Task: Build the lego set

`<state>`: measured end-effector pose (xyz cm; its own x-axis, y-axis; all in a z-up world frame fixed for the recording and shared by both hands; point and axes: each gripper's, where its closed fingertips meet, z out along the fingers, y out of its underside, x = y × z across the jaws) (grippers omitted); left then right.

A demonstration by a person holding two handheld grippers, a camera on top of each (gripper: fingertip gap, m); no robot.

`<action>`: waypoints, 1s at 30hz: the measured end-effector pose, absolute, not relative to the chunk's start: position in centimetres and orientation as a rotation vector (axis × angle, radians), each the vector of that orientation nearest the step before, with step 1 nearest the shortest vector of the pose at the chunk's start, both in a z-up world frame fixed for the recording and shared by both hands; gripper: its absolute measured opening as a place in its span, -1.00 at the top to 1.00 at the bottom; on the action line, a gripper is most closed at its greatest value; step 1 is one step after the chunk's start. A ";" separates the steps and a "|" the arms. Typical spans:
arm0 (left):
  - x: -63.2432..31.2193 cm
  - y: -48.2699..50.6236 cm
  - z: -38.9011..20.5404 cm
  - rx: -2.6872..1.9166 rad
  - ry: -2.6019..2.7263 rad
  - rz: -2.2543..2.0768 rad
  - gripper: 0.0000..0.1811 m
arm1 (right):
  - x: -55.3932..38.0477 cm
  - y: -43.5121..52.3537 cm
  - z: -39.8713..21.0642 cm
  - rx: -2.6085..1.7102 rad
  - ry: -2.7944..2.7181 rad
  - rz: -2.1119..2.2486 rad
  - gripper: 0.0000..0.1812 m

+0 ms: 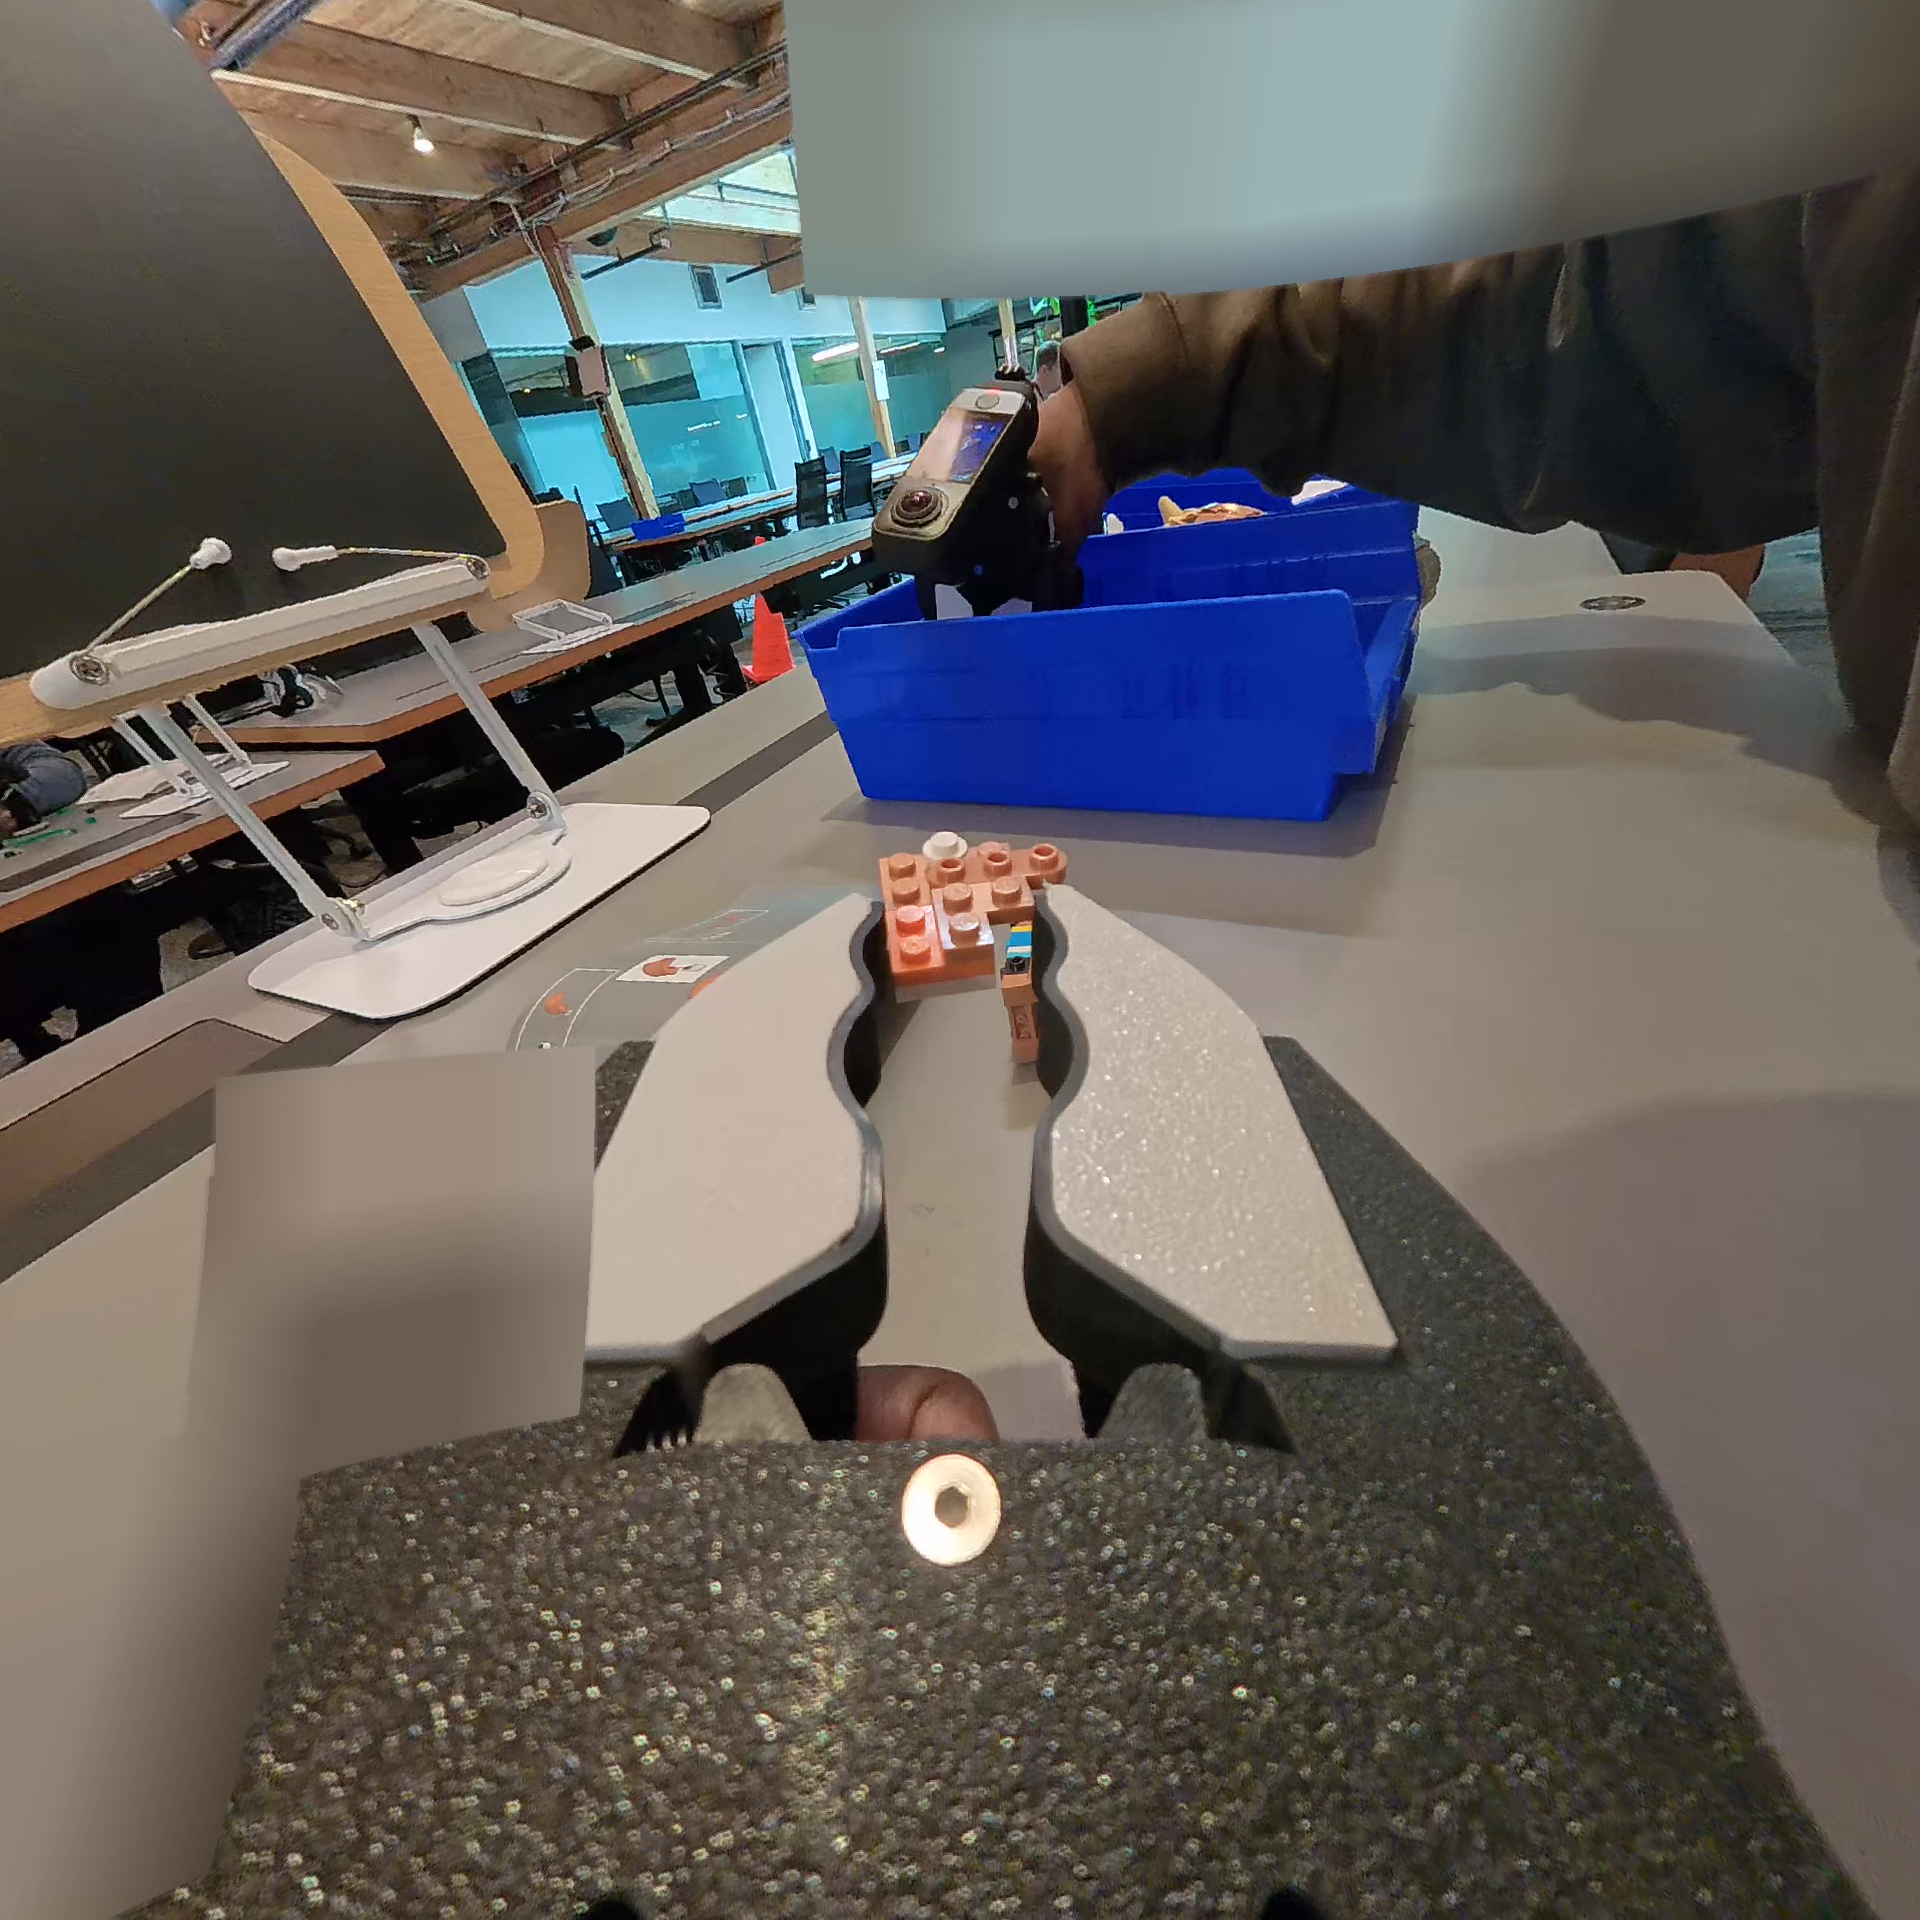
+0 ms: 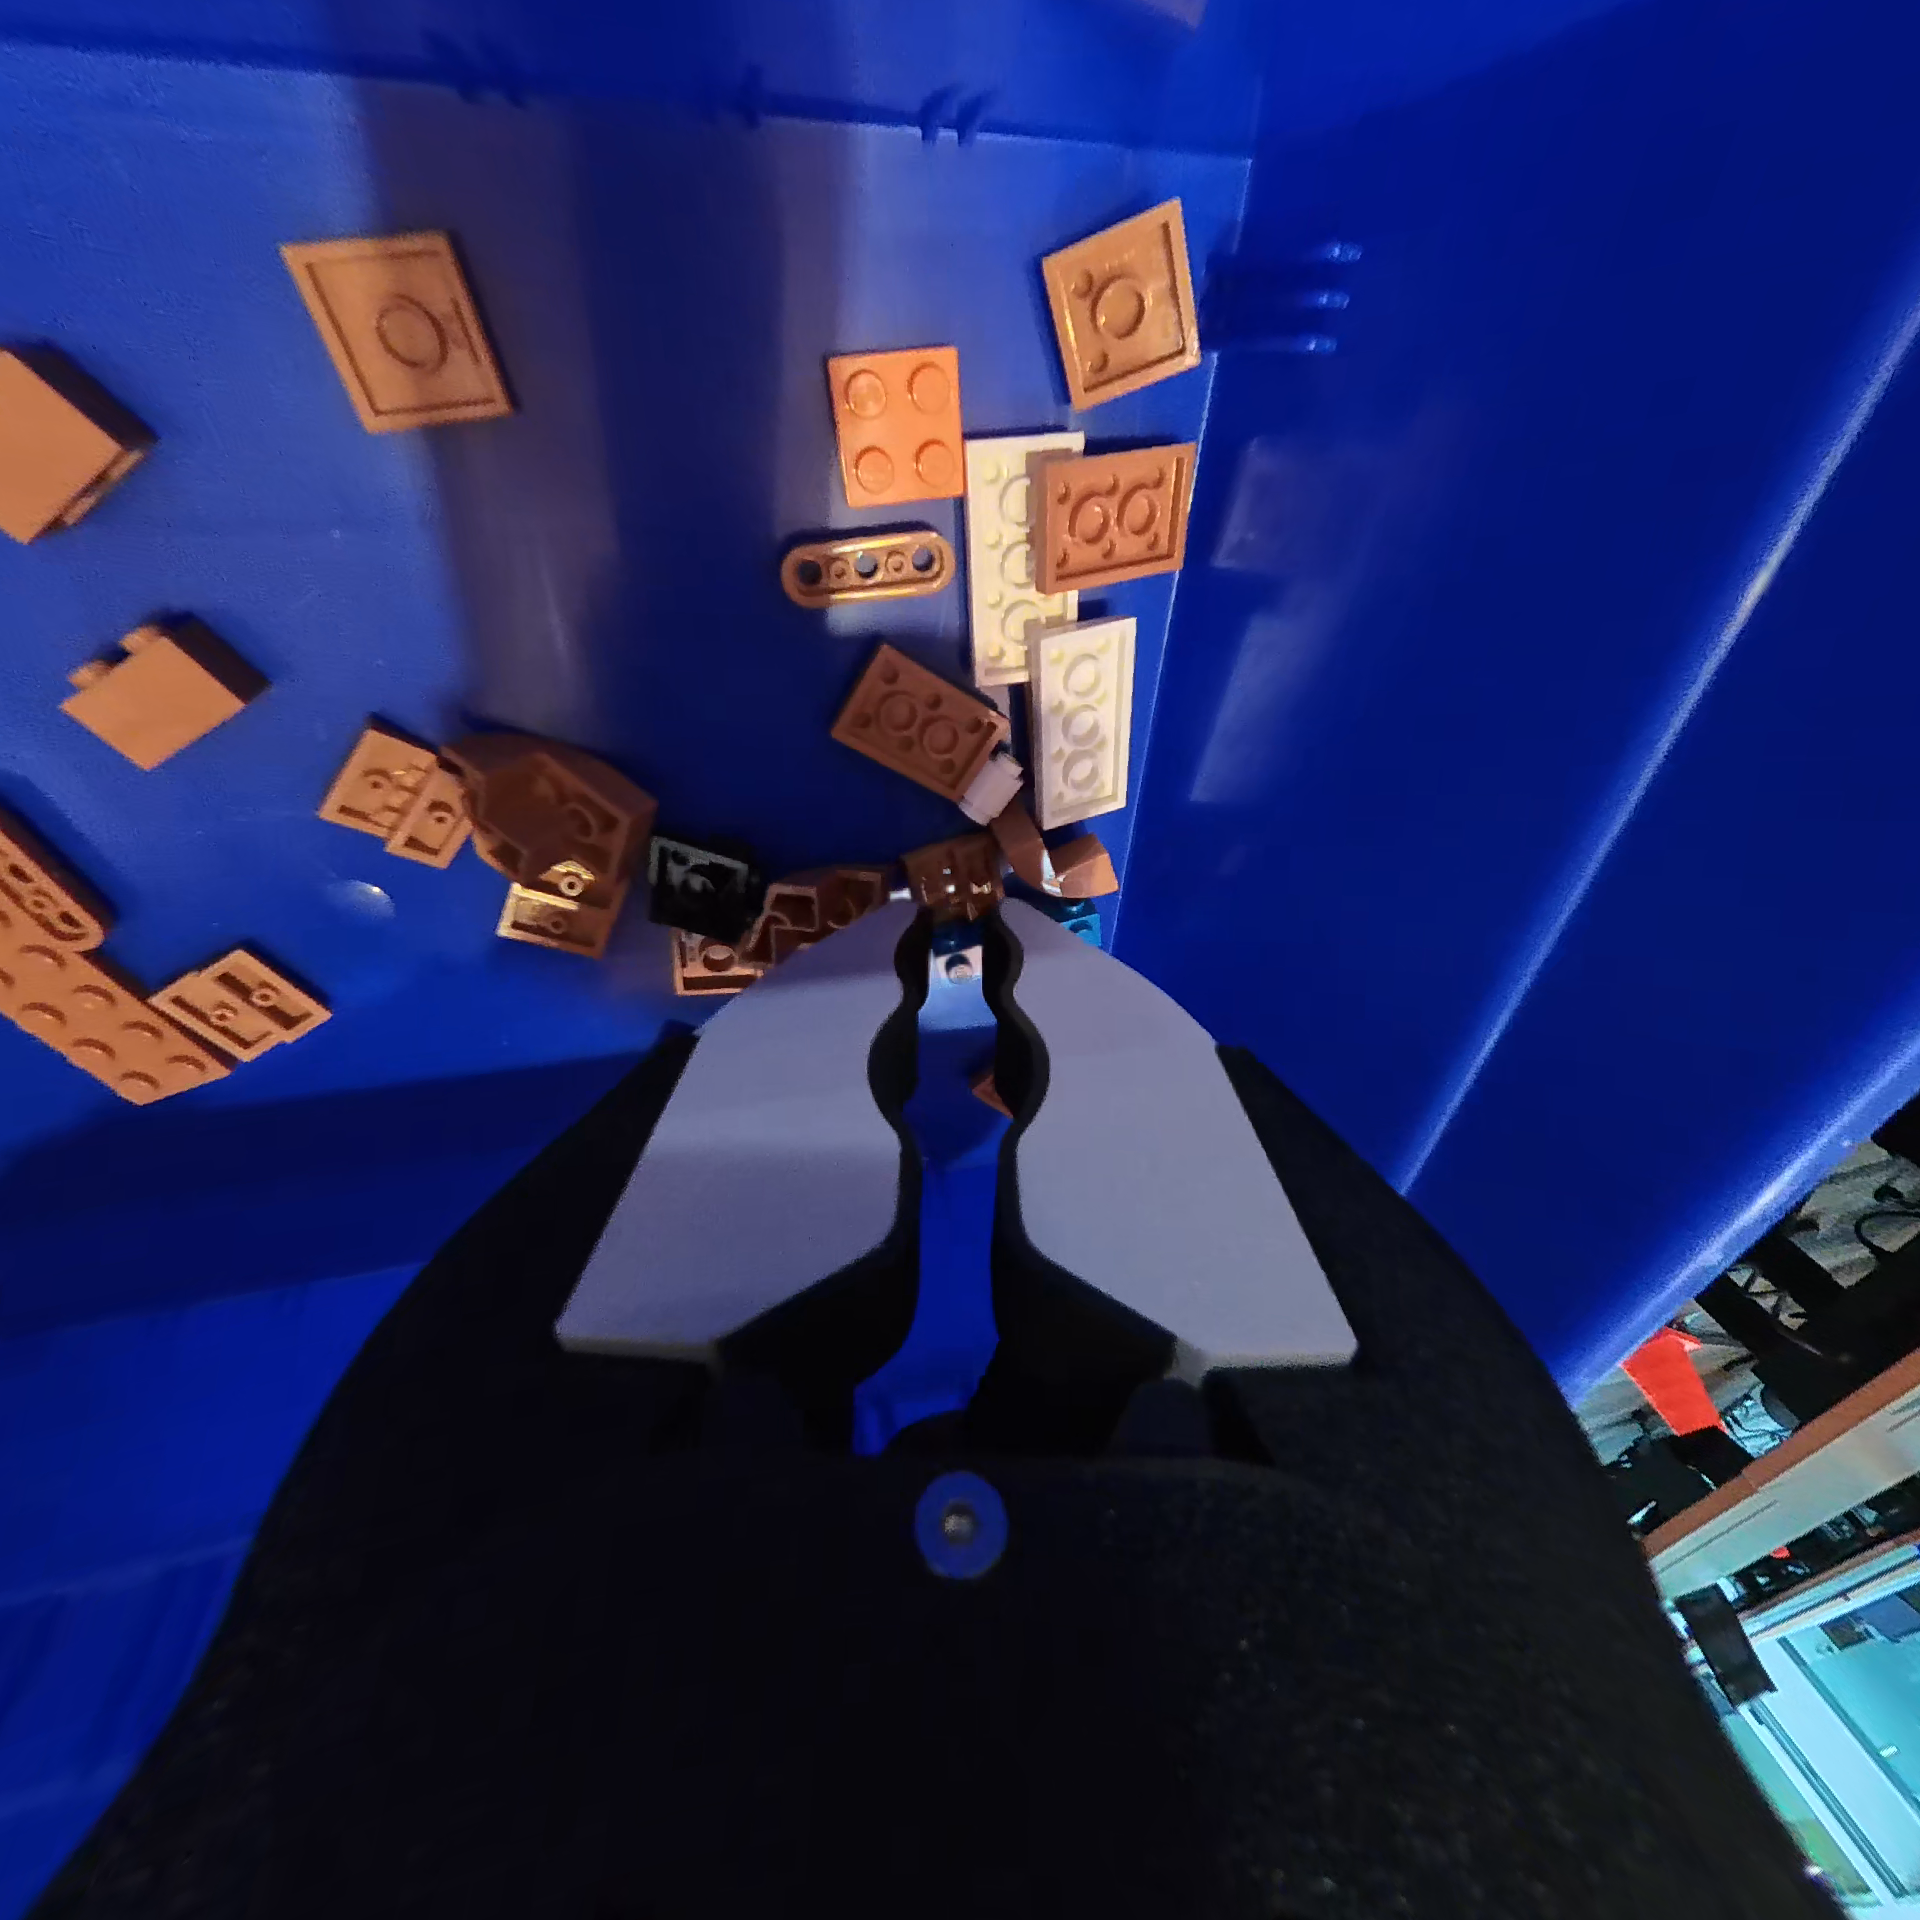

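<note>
Meanwhile, a small orange-brown assembly (image 1: 961, 914) is flanked on the table (image 1: 1558, 987) by the spread left gripper (image 1: 956, 935), while a brown piece (image 2: 951, 878) is pinched in the blue bin (image 2: 1455, 623) by the right gripper (image 2: 956, 914), many loose pieces (image 2: 904, 426) remaining unused.

Left wrist view: low over the table (image 1: 1558, 987), facing the blue bin (image 1: 1091, 707); right wrist view: close inside that bin (image 2: 1455, 623).
</note>
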<state>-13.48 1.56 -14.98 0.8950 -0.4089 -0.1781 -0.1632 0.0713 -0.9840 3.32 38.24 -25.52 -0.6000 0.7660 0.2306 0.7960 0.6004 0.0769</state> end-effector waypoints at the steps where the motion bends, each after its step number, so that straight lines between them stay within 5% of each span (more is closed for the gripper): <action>1: -13.5 1.6 -15.0 -1.505 0.471 -0.195 0.71 | 3.4 38.2 -25.6 -1.309 -2.657 -0.254 0.90; 30: -13.4 1.6 -15.0 -1.507 0.475 -0.197 0.71 | 3.4 38.3 -26.0 -1.344 -2.698 -0.242 0.81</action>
<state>-13.41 1.56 -15.04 0.8934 -0.4120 -0.1791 -0.1653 0.0692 -0.9838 3.44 38.34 -26.00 -0.5993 0.7810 0.1757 0.7998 0.5934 0.0904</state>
